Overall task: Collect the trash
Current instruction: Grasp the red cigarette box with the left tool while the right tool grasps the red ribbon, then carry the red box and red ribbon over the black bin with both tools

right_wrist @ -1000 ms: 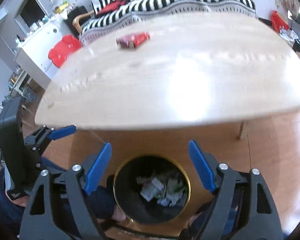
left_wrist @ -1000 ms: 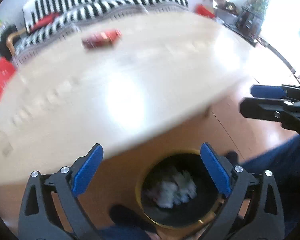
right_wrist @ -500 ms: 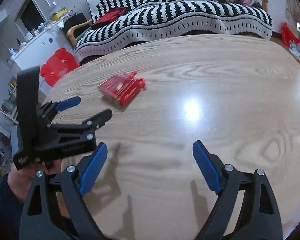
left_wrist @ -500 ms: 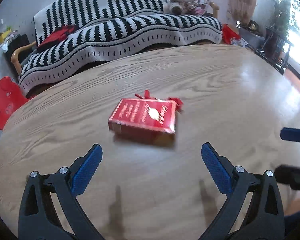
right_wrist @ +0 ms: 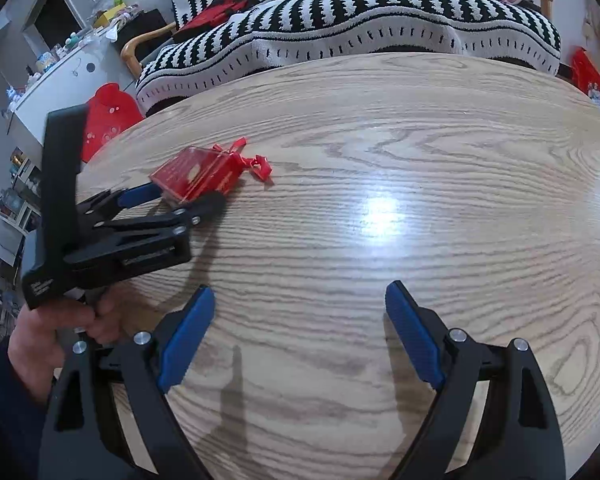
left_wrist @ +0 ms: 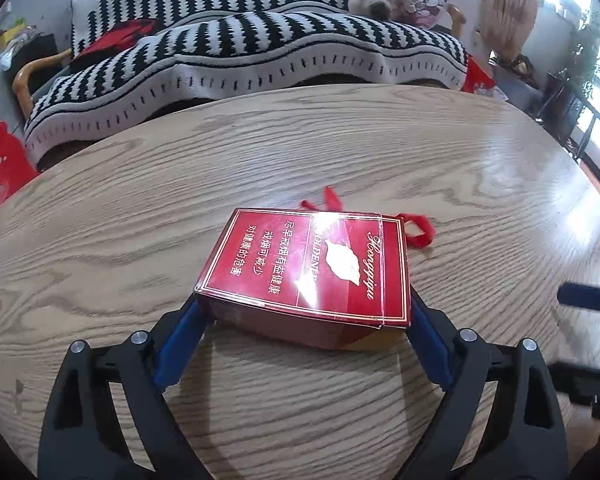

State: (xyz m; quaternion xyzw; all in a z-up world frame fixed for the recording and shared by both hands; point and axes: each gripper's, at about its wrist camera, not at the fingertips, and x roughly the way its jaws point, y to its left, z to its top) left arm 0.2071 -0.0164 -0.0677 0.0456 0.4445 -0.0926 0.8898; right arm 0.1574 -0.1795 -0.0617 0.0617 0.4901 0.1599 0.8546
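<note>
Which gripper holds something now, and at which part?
The left gripper straddles the red box at its near end; a firm grip cannot be told. The right gripper holds nothing.

A round wood-grain table fills both views, with a bright glare patch on its top. Behind the table stands a sofa draped in a black-and-white striped blanket, a red cushion lying on it. Left of the sofa are a red plastic stool and a white cabinet; right of it, sunlit windows and a plant.
</note>
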